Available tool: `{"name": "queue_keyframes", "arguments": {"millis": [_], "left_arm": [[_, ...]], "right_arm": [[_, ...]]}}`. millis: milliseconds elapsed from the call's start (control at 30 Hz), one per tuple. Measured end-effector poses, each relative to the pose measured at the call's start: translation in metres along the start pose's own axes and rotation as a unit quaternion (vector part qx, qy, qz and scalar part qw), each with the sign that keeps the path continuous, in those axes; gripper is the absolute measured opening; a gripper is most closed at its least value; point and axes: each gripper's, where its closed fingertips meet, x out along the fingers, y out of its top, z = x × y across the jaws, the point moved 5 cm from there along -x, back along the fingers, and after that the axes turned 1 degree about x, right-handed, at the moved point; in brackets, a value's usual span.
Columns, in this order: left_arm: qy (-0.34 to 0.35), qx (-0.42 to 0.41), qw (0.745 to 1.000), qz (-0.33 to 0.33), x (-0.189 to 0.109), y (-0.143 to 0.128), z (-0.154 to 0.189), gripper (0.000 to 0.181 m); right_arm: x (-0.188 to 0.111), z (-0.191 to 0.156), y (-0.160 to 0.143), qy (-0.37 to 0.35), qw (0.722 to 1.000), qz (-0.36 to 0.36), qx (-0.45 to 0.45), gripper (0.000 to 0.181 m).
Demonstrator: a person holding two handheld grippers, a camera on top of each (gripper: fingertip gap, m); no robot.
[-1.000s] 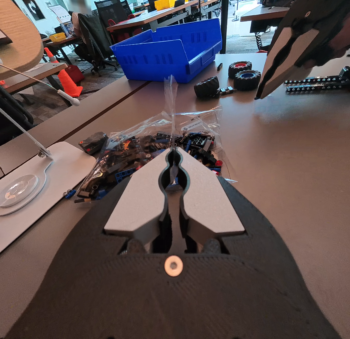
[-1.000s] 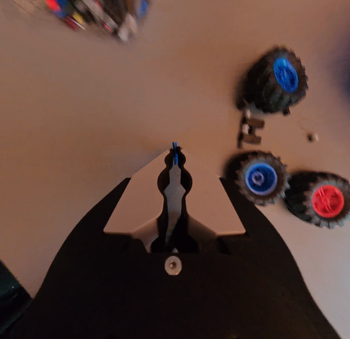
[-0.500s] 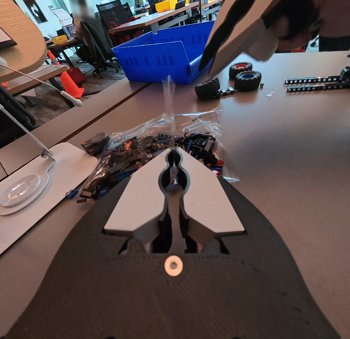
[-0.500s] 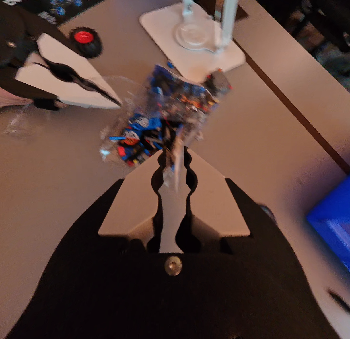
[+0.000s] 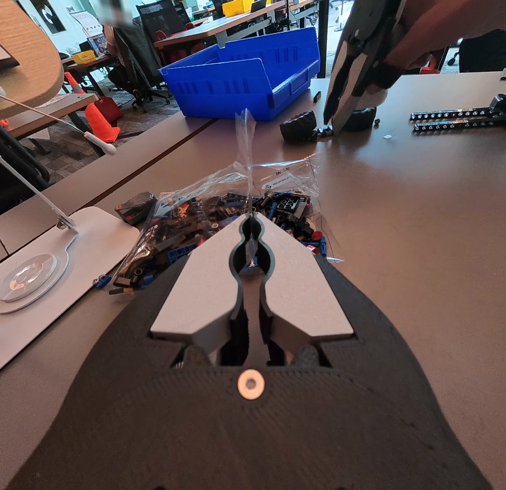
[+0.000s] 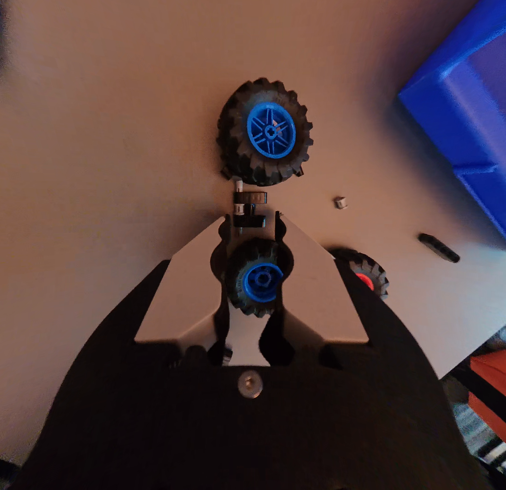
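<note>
Left wrist view, L to R: a flat white lamp base lies on the brown tabletop at far left. Beside it sits a clear plastic bag of small black, blue & red building pieces; the left gripper is clenched on a thin upright strip of that bag's film, tips together. Behind, a blue plastic storage bin stands at the table's far edge. To the R of the bag, well apart, a black knobby toy tyre lies on the table, w/ the right gripper pointing down just beside it, held by a person's hand. Farther R lie two black studded beams. Right wrist view: the right gripper's fingers are spread, straddling a small black tyre with a blue hub; can't tell if they touch it. Just ahead lies a short black axle assembly, then a larger black tyre with a blue spoked rim. A black tyre with a red hub peeks out at R.
</note>
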Motion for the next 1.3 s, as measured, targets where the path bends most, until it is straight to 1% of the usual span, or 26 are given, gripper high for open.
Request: {"name": "queue_keyframes", "arguments": {"millis": [33,100,133,200,267,333,433,533,600,633,667,700,767,833,900,1000,1067,1133,1200,1300], "left_arm": [[0.000,-0.001,1.000,0.000,0.000,0.000,0.000,0.000],[0.000,-0.001,1.000,0.000,0.000,0.000,0.000,0.000],[0.000,-0.002,1.000,0.000,0.000,0.000,0.000,0.000],[0.000,-0.002,1.000,0.000,0.000,0.000,0.000,0.000],[0.000,-0.001,1.000,0.000,0.000,0.000,0.000,0.000],[0.000,-0.001,1.000,0.000,0.000,0.000,0.000,0.000],[0.002,-0.001,1.000,0.002,0.000,0.000,-0.001,0.000],[0.003,-0.003,1.000,0.006,-0.001,0.001,-0.001,0.000],[0.003,-0.004,1.000,0.008,-0.002,0.001,-0.002,0.000],[0.003,-0.002,1.000,0.007,-0.002,0.001,-0.001,0.000],[0.003,-0.001,1.000,0.006,-0.002,0.001,-0.001,0.000],[0.003,0.001,1.000,0.006,-0.002,0.001,-0.001,0.000],[0.003,0.000,1.000,0.006,-0.002,0.001,-0.001,0.000],[0.002,-0.002,1.000,0.005,-0.002,0.001,-0.001,0.000],[0.000,-0.001,1.000,0.004,-0.001,0.001,0.000,0.000],[0.000,0.000,1.000,0.003,0.000,0.001,0.001,0.000],[0.000,-0.002,1.000,0.004,-0.001,0.001,0.001,0.000],[0.001,-0.003,1.000,0.005,-0.001,0.001,0.000,0.000],[0.001,-0.003,1.000,0.005,-0.001,0.001,0.000,0.000],[0.001,-0.003,1.000,0.004,-0.001,0.001,0.000,0.000]], "right_arm": [[0.003,0.000,0.000,0.008,1.000,-0.004,0.001,0.023],[0.005,-0.002,0.002,0.018,1.000,0.000,-0.001,0.020],[0.005,-0.005,0.002,0.024,1.000,-0.003,-0.005,0.014],[0.001,-0.016,0.002,0.039,0.999,0.005,-0.011,0.013],[-0.008,-0.034,0.002,0.055,0.998,0.020,-0.022,0.013],[-0.022,-0.066,0.010,0.092,0.993,0.052,-0.048,0.013],[-0.040,-0.121,0.035,0.136,0.981,0.093,-0.104,0.013],[-0.039,-0.168,0.068,0.162,0.969,0.092,-0.161,0.013],[-0.028,-0.181,0.100,0.134,0.970,0.107,-0.171,0.014],[-0.020,-0.182,0.117,0.113,0.971,0.123,-0.169,0.018],[-0.013,-0.183,0.129,0.095,0.972,0.132,-0.171,0.024],[-0.009,-0.183,0.136,0.082,0.972,0.137,-0.170,0.023],[-0.013,-0.177,0.136,0.068,0.974,0.139,-0.163,0.029],[-0.032,-0.159,0.125,0.047,0.975,0.159,-0.149,0.031],[-0.053,-0.124,0.105,0.024,0.978,0.174,-0.113,0.031],[-0.068,-0.047,0.064,-0.026,0.987,0.152,-0.038,0.031],[-0.064,-0.001,0.037,-0.042,0.992,0.120,-0.001,0.025],[-0.050,0.031,0.020,-0.034,0.994,0.100,0.024,0.023],[-0.032,0.049,0.010,-0.027,0.996,0.078,0.025,0.023],[-0.008,0.060,0.005,-0.019,0.998,0.055,0.012,0.020]]}}
